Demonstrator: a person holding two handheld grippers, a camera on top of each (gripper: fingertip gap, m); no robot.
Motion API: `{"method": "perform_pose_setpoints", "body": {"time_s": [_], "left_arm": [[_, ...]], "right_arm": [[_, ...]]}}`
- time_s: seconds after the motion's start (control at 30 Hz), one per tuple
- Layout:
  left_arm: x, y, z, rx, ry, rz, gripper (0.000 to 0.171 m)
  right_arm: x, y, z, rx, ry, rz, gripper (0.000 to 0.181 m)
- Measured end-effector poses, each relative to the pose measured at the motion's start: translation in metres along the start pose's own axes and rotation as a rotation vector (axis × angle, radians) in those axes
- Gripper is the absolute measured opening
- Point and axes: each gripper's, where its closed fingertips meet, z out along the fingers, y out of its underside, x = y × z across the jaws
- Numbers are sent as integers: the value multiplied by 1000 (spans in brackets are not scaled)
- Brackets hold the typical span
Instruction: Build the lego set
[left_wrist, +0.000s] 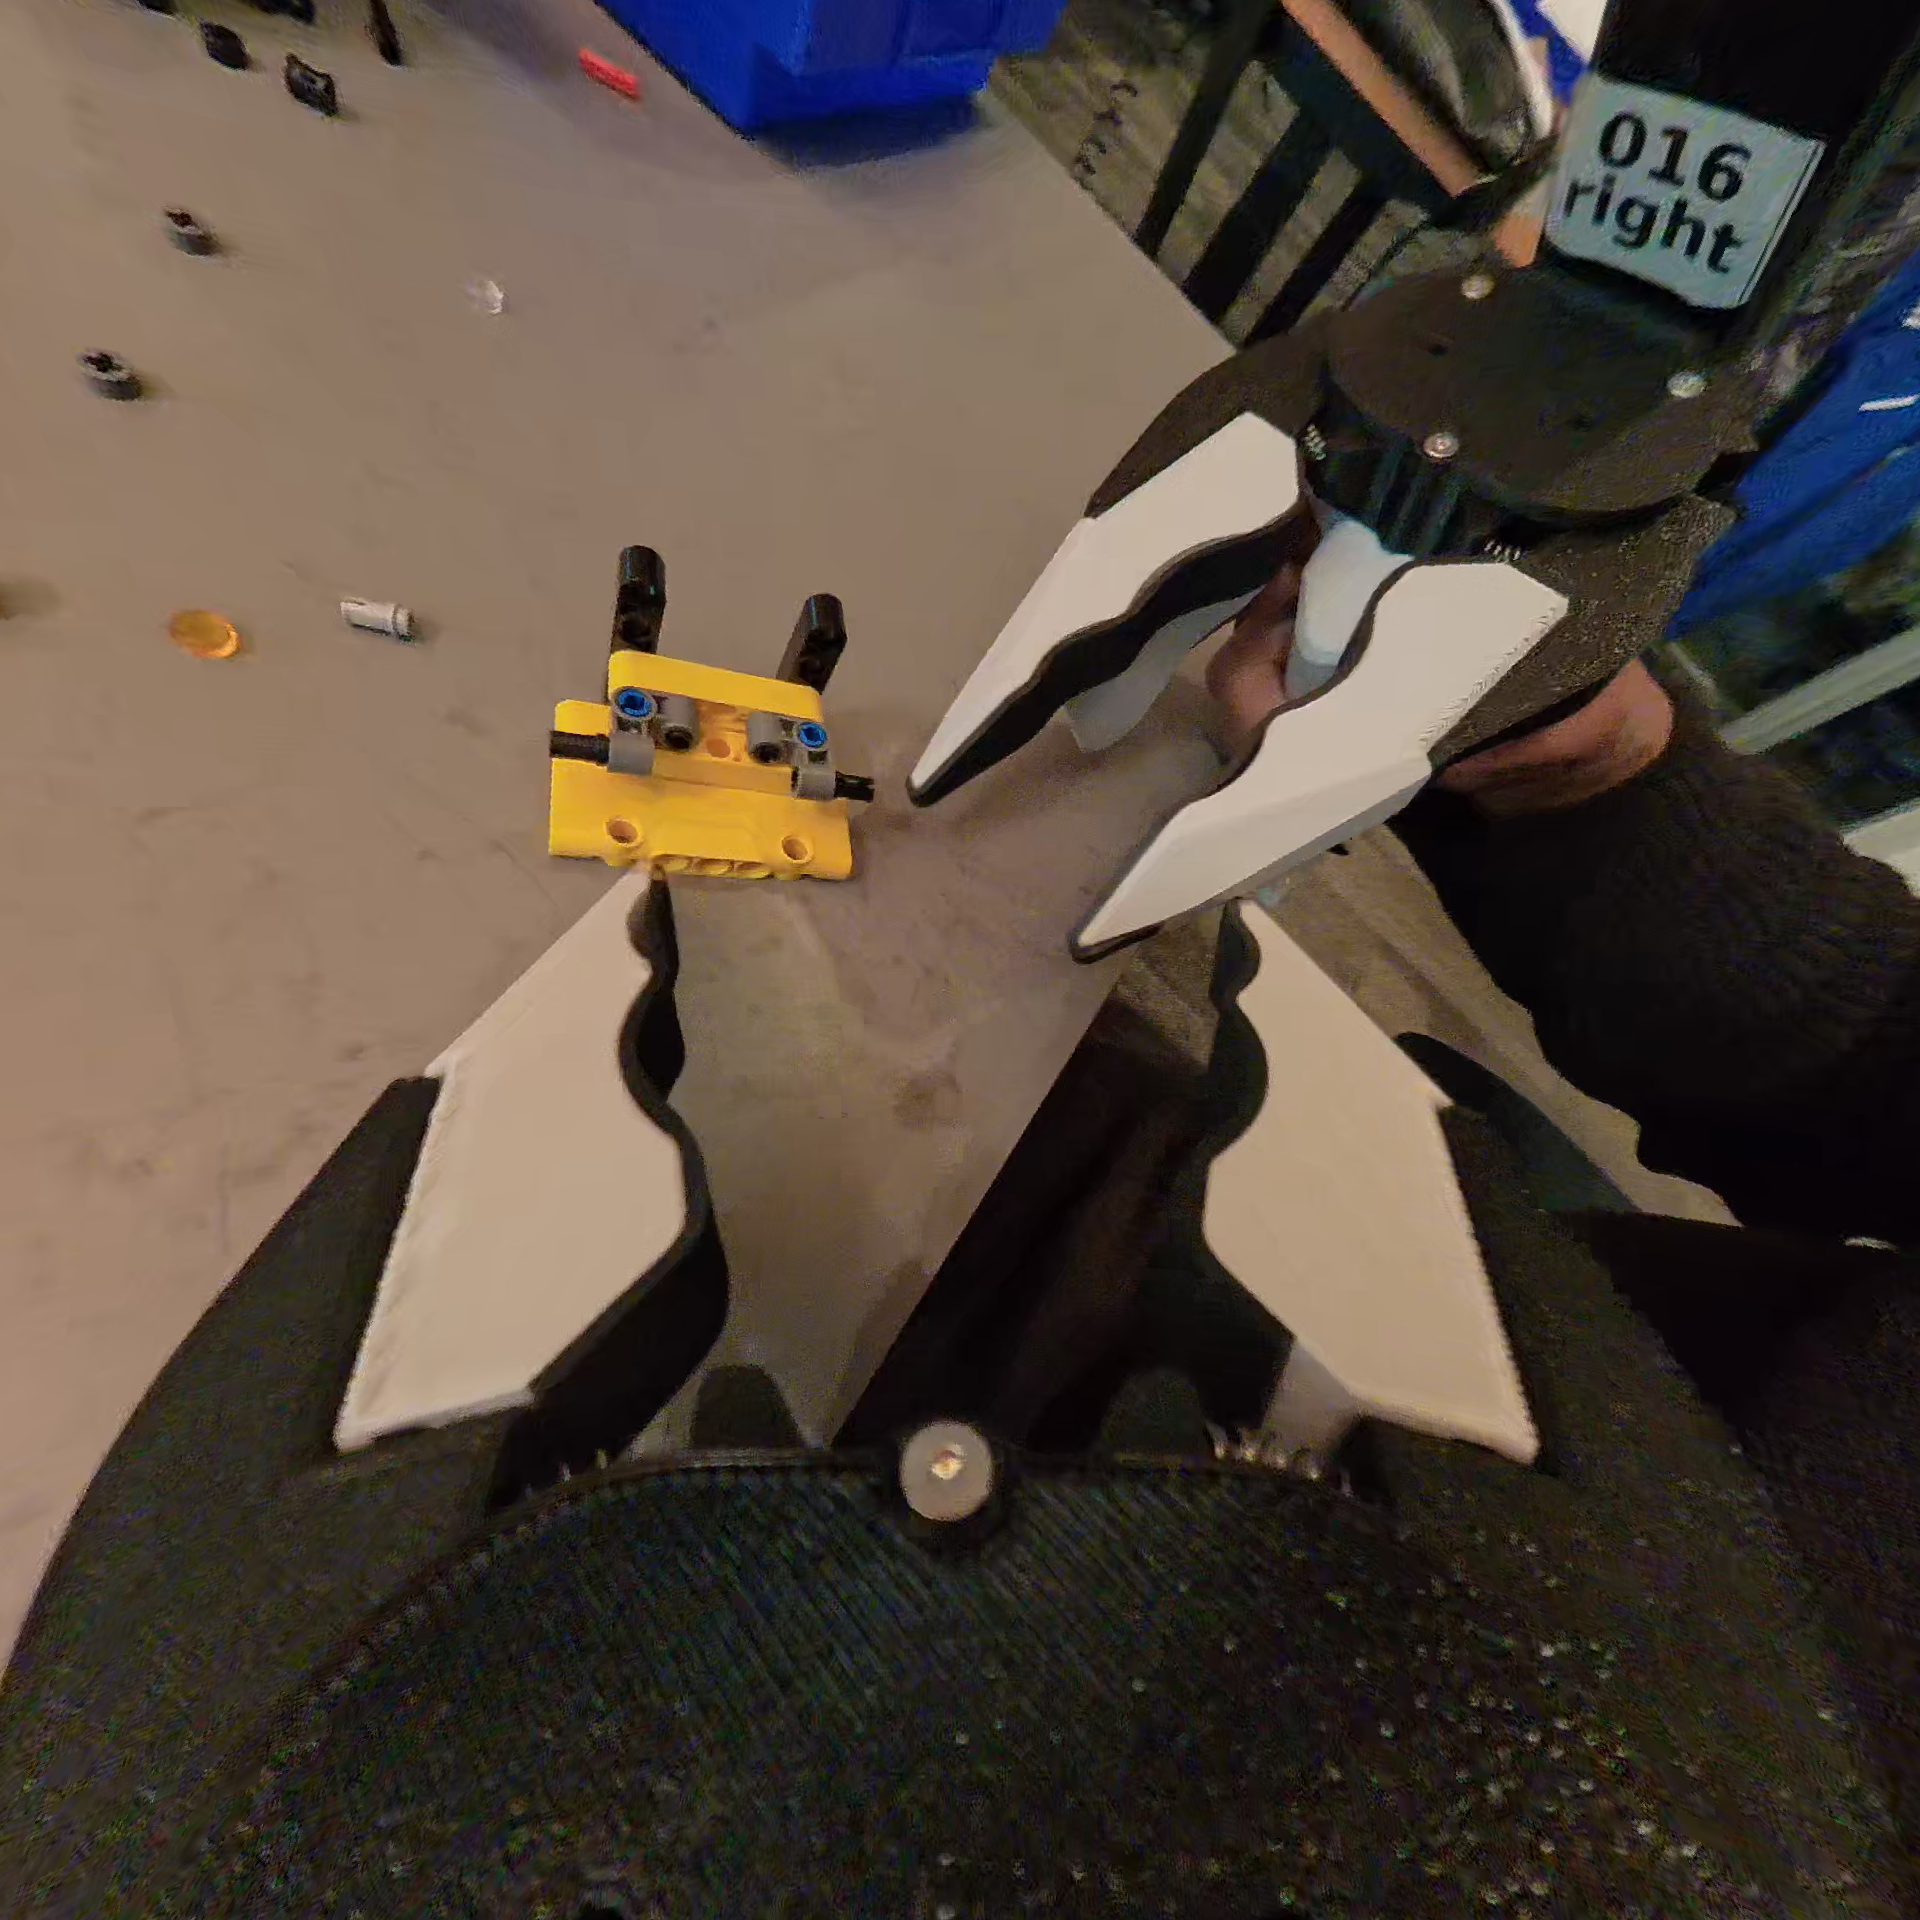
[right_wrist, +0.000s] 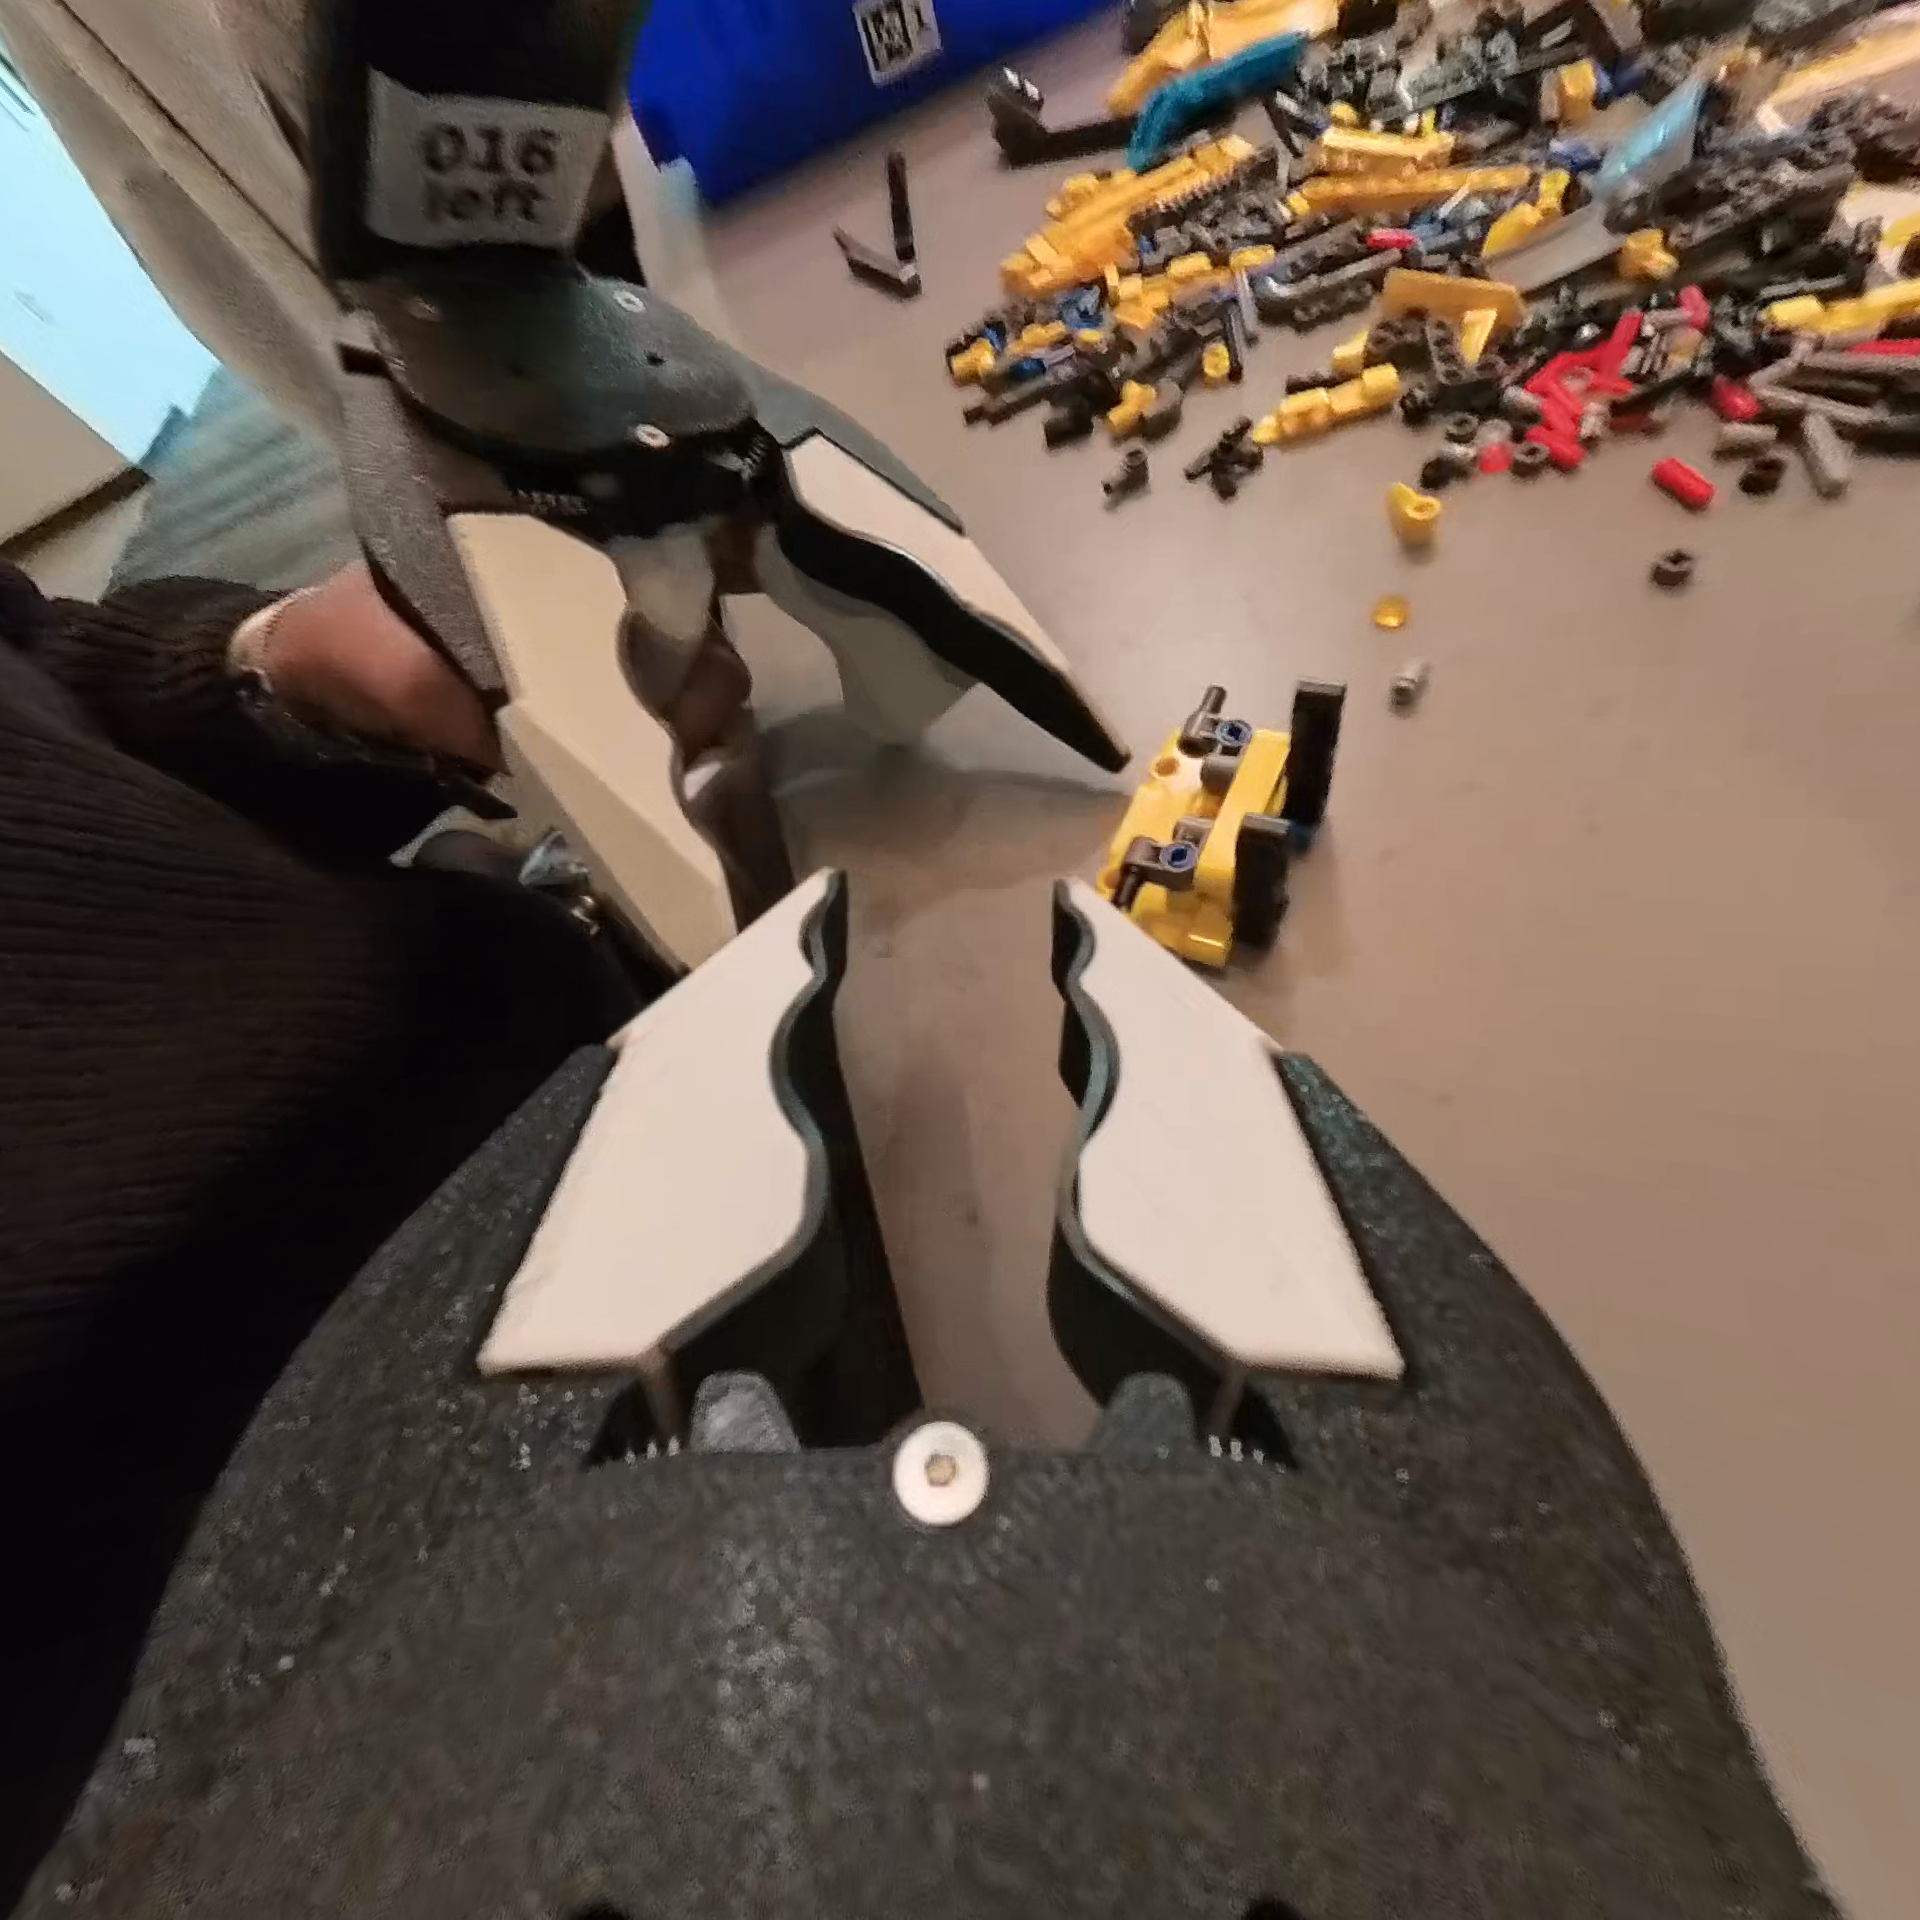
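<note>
A small yellow brick assembly (left_wrist: 701, 774) with two black upright beams, grey connectors and blue pins lies on the grey table (left_wrist: 312, 883). My left gripper (left_wrist: 940, 904) is open and empty, with its left fingertip just short of the assembly's near edge. My right gripper (left_wrist: 1003, 873) is open and empty just right of the assembly, with its nearer fingertip a short gap from it. In the right wrist view the assembly (right_wrist: 1205, 831) lies just right of my right gripper (right_wrist: 948, 883). One of the left gripper's fingers (right_wrist: 935, 603) points at the assembly from the left.
A large pile of yellow, black and red bricks (right_wrist: 1455, 260) covers the far table. A blue bin (left_wrist: 831, 52) stands at the back. A loose orange disc (left_wrist: 203, 634), a grey pin (left_wrist: 376, 615) and black bits (left_wrist: 109, 374) lie left. The table edge (left_wrist: 1143, 270) runs on the right. The tips of both grippers are at nearly the same place.
</note>
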Motion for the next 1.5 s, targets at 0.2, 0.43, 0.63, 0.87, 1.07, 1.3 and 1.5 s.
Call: {"method": "perform_pose_setpoints", "body": {"time_s": [0.2,0.43,0.63,0.87,1.07,1.3,1.5], "left_arm": [[-3,1,-8,3,-7,-8,102],[9,2,5,7,1,43,108],[7,5,4,0,-32,88,122],[5,10,-1,-8,-61,110,115],[-5,10,-3,-16,-123,104,108],[-8,11,5,-54,-161,144,108],[-15,12,7,-88,-195,174,108]], "right_arm": [[30,-11,-11,101,143,114,69],[14,8,13,-73,75,65,77],[-7,10,14,-61,-24,42,55],[16,16,2,-84,158,-53,49],[38,29,0,-200,281,-116,54],[49,17,11,-235,230,-255,71],[26,26,16,-281,86,-314,65]]}}
